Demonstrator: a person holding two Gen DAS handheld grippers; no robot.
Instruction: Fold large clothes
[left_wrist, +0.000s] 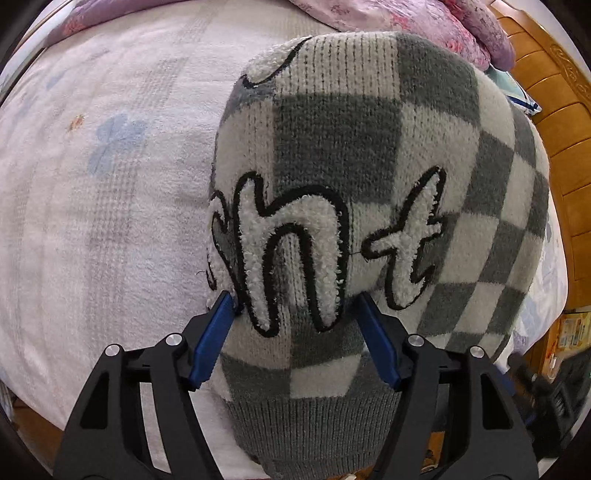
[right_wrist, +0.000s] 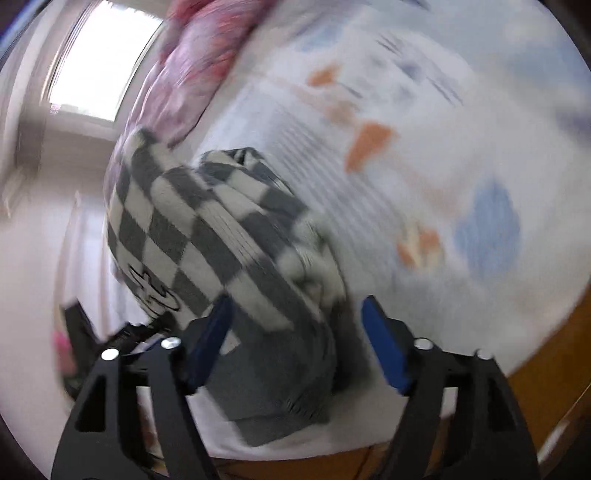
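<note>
L claw (left_wrist: 295, 306): blue fingers (left_wrist: 210, 343) spread wide, nothing clamped; they straddle the near part of the sweater (left_wrist: 369, 177), L fingertip touching its edge. Sweater = grey/white checked knit w/ fuzzy white lettering, folded into a bundle lying on the bed (left_wrist: 92, 221), ribbed hem nearest the cam. R claw (right_wrist: 295, 314): also spread, grips nothing, at the sweater's hem end; view motion-blurred. Beyond: pink floral quilt (left_wrist: 406, 18), wooden headboard (left_wrist: 554, 92) far R.
</note>
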